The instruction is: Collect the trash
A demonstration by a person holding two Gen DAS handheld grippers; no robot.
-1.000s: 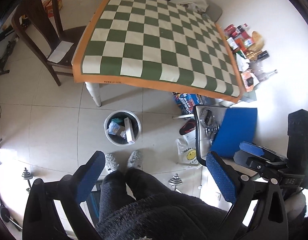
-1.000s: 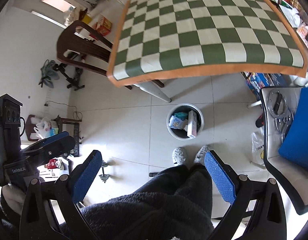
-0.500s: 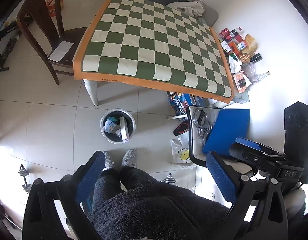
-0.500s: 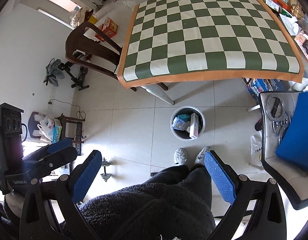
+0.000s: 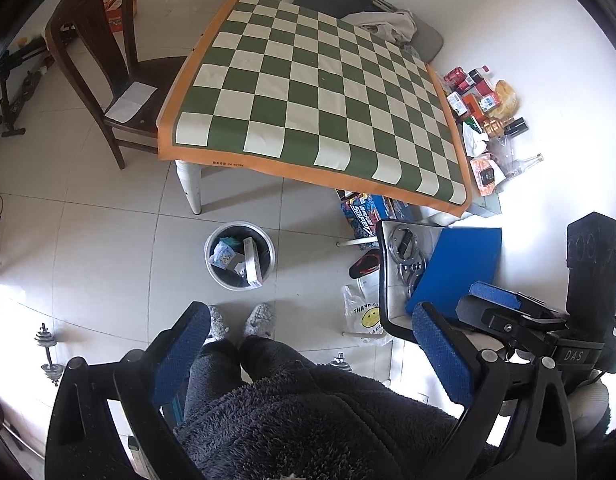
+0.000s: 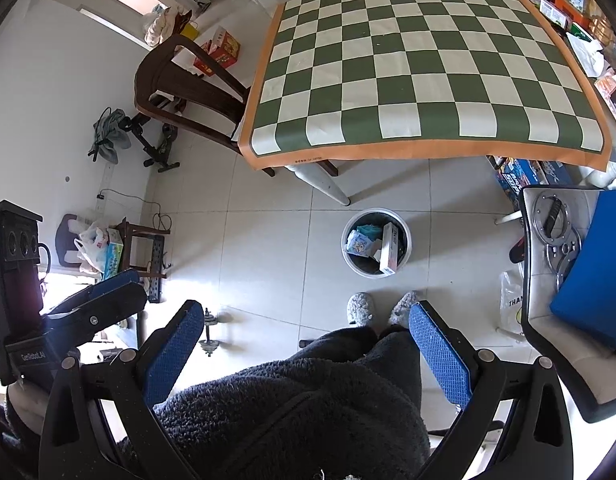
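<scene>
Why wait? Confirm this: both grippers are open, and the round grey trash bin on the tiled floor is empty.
Wrong on the bin. The round grey trash bin already holds boxes and wrappers, as the left wrist view shows. Both the left gripper and right gripper are open.

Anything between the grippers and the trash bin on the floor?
Only the person's own legs and slippered feet sit below both open grippers. The trash bin stands just beyond them, nothing covering its top.

One bin, one table, one chair
</scene>
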